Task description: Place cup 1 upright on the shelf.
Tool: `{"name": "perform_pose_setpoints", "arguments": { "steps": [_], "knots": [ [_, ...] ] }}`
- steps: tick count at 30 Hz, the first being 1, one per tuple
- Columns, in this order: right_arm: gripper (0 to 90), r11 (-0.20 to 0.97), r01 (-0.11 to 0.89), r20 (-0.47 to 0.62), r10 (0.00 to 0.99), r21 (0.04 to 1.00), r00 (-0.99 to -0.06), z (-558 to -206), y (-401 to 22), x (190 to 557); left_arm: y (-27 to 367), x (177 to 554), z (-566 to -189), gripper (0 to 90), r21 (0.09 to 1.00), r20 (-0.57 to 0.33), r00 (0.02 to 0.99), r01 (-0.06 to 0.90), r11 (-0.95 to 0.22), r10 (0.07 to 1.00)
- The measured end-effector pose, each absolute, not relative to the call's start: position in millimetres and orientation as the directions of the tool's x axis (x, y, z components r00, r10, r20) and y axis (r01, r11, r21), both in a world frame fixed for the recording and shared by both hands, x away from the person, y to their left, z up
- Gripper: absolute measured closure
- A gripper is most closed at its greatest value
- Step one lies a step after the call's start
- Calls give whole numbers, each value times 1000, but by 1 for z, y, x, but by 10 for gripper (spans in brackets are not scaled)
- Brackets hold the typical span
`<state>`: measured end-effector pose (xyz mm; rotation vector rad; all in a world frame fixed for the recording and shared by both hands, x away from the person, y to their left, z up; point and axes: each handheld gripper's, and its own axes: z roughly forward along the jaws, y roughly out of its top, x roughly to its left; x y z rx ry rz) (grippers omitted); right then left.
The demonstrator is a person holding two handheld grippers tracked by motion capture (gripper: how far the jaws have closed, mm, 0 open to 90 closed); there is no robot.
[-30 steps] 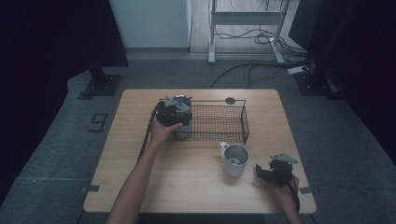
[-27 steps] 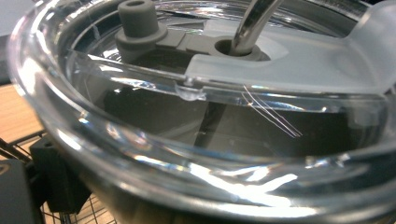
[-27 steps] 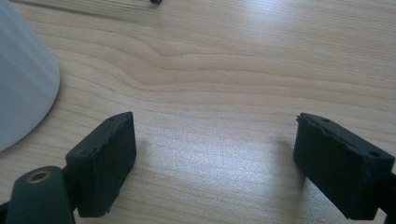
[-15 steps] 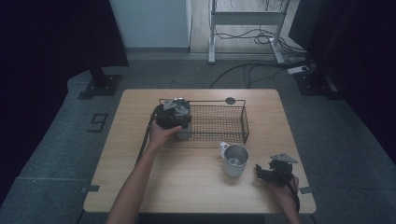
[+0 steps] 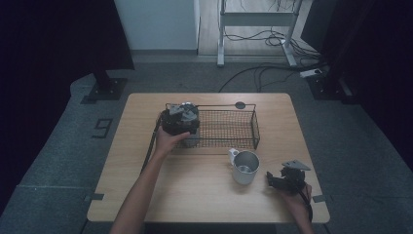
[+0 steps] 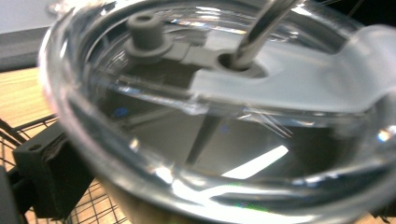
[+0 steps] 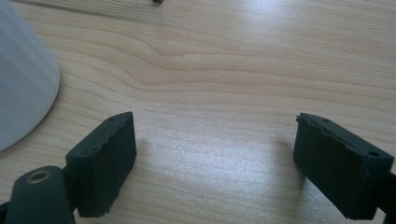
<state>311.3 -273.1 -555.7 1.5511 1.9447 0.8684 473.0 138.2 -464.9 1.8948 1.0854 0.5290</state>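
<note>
Setting a drink tumbler down in the basket appears to be the step in hand, and it looks close to done. On the wooden table, a black wire basket lies across the far middle, and the left gripper is held over the basket's left end. The left gripper view looks straight down on the tumbler, with its clear lid and a metal straw rising through it, and with basket mesh showing under it at the lower left. The tumbler stands between the jaws, which have just been opening and now stand at their widest. The one black jaw in sight sits beside the tumbler's wall rather than pressing on it, so the hold looks let go. Nearer, and right of centre, a metal mug stands upright on the table, outside the basket and just near of its front wire. The right gripper rests low at the near right, beside that mug, with its jaws spread wide over bare wood and nothing between them. Next, the left hand probably has to lift straight up so neither jaw catches the lid or straw. The mug would then likely be the thing to pick up.
</note>
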Motion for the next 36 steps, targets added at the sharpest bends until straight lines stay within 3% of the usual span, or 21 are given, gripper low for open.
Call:
{"name": "perform_pose_setpoints", "arguments": {
  "steps": [20, 36],
  "knots": [
    [133, 148, 655, 6, 974, 741, -227, -556, -273, 311, 159, 433, -429, 0, 893, -42, 556, 394, -219, 830],
    [134, 145, 656, 6, 975, 741, -223, -555, -273, 311, 172, 390, -435, 9, 899, -60, 613, 377, -225, 788]
  ]
}}
